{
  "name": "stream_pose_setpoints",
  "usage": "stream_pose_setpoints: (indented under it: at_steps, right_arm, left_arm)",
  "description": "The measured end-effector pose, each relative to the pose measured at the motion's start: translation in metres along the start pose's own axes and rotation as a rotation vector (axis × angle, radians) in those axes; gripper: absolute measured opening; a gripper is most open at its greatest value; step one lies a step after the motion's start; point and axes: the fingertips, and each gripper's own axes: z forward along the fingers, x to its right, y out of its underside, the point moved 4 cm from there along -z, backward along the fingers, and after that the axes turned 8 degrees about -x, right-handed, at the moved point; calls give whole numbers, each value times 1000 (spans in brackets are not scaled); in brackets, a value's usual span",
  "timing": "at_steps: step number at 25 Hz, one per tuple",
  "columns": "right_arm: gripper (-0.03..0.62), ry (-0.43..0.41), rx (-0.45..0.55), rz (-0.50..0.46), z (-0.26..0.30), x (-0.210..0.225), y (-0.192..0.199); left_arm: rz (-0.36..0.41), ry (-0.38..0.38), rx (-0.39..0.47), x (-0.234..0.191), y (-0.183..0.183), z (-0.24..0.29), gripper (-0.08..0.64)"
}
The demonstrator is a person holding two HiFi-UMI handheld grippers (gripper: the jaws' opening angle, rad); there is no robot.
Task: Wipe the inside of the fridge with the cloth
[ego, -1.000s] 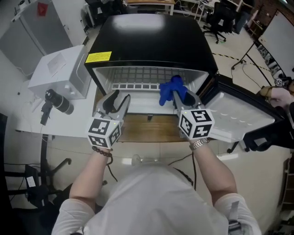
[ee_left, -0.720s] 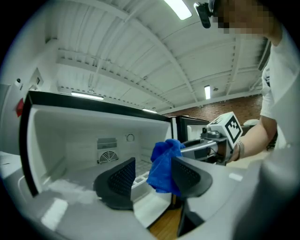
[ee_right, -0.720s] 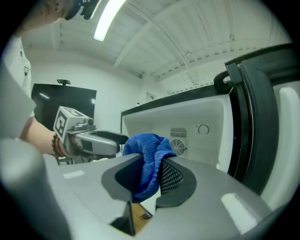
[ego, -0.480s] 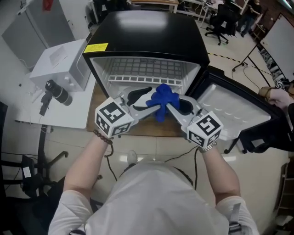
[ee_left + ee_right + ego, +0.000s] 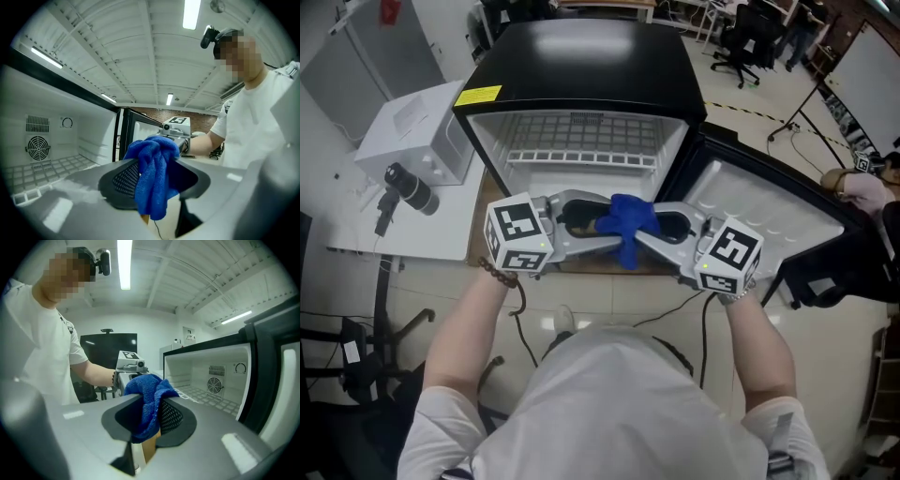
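Observation:
A blue cloth (image 5: pixel 624 222) hangs in front of the open black fridge (image 5: pixel 581 66), bunched between my two grippers, which point at each other. My right gripper (image 5: pixel 643 223) is shut on the cloth (image 5: pixel 147 404), which is pinched between its pads. My left gripper (image 5: pixel 607 223) has just been opening its jaws and now stands wide open. The cloth (image 5: pixel 152 173) hangs between its jaws against one mesh pad (image 5: pixel 124 180), with a gap on the other side. The fridge's white inside and wire shelf (image 5: pixel 581 141) lie beyond the grippers.
The fridge door (image 5: pixel 769 216) is swung open to the right. A white box (image 5: pixel 408 131) and a black camera (image 5: pixel 403 187) sit on the table at the left. Another person's hand (image 5: pixel 862 192) shows at the far right. Office chairs stand behind.
The right gripper drew the cloth out of the fridge. Both grippers swung inward until they face each other, and the left jaws opened round the cloth.

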Motion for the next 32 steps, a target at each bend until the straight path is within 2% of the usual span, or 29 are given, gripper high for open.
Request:
stream_pose_setpoints:
  at_steps: [5,8,11,19,23,27,32]
  right_arm:
    - [75,17,-22,-8,-6,8,1]
    - [77,71,-34,-9,-7,15,3]
    - [106,149,-41,17,-9,25,9]
    - [132,351,-31,94,-23,49,21]
    - [132,445,-26,125,-34,57,25]
    - [129,500,-31,159,-41,60,33]
    - [45,573,-10,153,-48,62,32]
  left_arm:
    - [18,-41,-4,-4,-1,5,105]
    - [28,-104,-6,-10,-1,7,81]
    - [27,-188,3,-20,0,9,58]
    - [9,-371,33,-51,-4,23,49]
    - [-16,-436,49,-69,-8,29,49]
    - [-33,-486,65,-84,-11,37,49]
    - [-52,-511,94,-98,-17,46,49]
